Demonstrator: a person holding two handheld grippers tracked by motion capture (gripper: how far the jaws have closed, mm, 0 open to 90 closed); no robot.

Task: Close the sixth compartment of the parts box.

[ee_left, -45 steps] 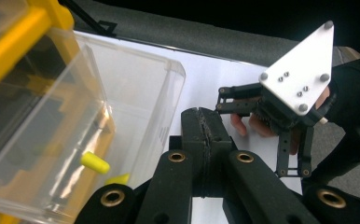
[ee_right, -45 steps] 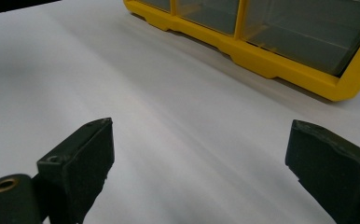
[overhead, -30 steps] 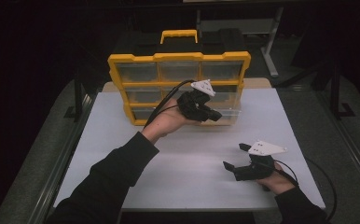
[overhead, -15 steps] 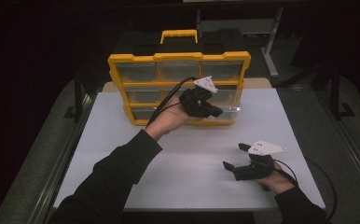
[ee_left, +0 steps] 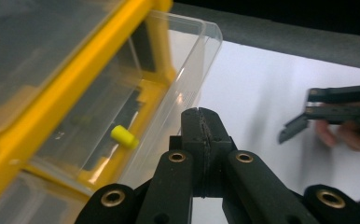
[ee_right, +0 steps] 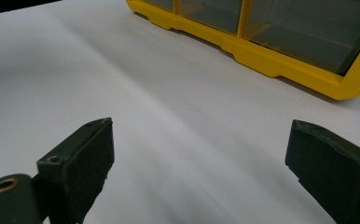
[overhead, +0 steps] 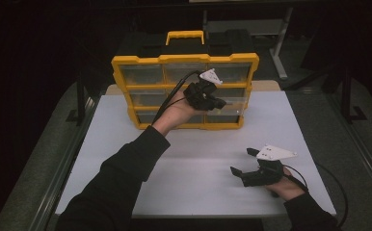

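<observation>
While our left hand reaches toward the far edge of the bench [overhead: 126, 159], the left gripper [overhead: 221, 103] sits against the front of the yellow organizer [overhead: 184, 61], level with its lower rows of drawers. In the left gripper view the jaws are clenched, pad against pad, and we see nothing between them. Their tips lie just beside the front wall of a clear drawer [ee_left: 187, 79] that stands pulled out of the yellow frame; whether they touch that wall we cannot tell. Inside the drawer lies a small yellow plug [ee_left: 123, 136], close to the front wall and apart from the jaws.

The organizer stands upright at the far edge of the white bench, roughly midway between its two far corners, with its handle [overhead: 186, 35] on top and clear drawers across its front.

Our right hand rests near the near right corner of the bench, well apart from the organizer. The right gripper [overhead: 241, 164] there is released: in the right gripper view the two jaws stand wide apart over bare white surface, with nothing between them, and the lower yellow edge of the organizer runs across the top of that view.
</observation>
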